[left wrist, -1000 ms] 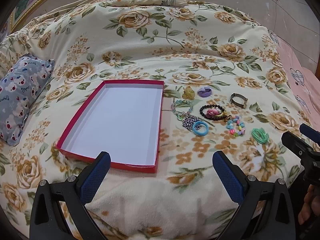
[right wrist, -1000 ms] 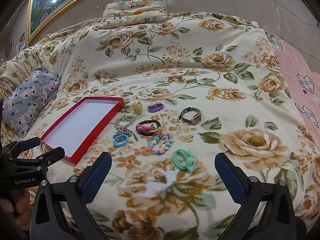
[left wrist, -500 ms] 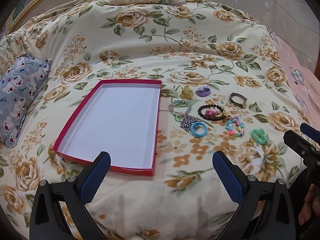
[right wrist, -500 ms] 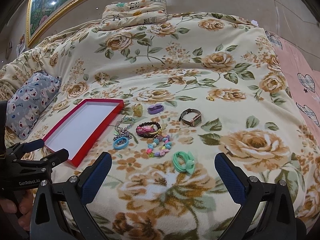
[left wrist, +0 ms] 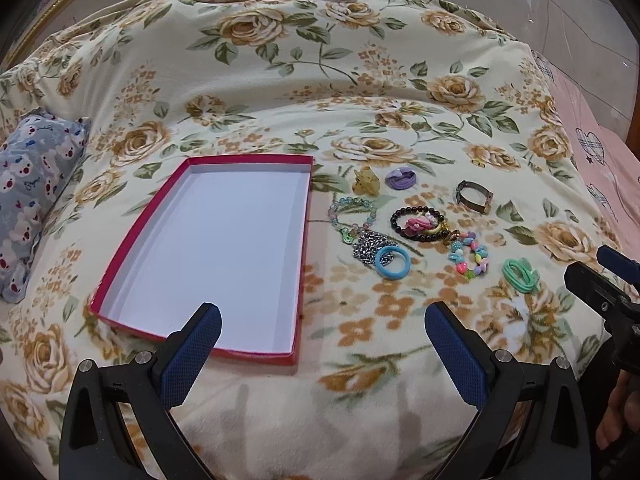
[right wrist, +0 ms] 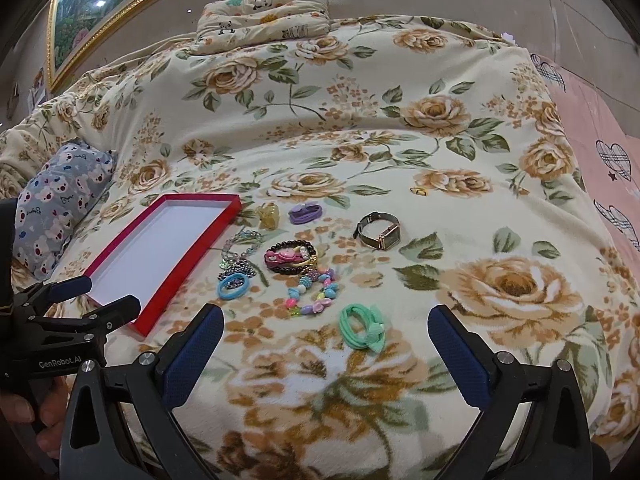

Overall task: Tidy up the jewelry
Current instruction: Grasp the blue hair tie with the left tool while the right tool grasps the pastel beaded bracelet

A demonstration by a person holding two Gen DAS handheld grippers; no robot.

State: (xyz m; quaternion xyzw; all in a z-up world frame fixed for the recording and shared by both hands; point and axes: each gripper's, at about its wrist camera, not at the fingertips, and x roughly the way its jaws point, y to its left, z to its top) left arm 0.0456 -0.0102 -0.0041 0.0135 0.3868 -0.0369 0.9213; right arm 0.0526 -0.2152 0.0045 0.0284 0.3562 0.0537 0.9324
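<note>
left gripper (left wrist: 322, 354): jaws spread wide, nothing held, blue pads (left wrist: 191, 354) facing inward
right gripper (right wrist: 326, 356): jaws spread wide, nothing held
left hand (right wrist: 30, 416): wrapped round handle, fingers seen low
right hand (left wrist: 618, 412): partly seen at frame edge

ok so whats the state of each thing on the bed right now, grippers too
shallow red cardboard box: open, nothing inside
left gripper: fingers open, holding nothing
right gripper: fingers open, holding nothing
green elastic hair tie: loose on the blanket, outside the box
sky-blue plastic ring: lying partly on the silver chain
dark-strap wristwatch: strap looped, apart from the rest
</note>
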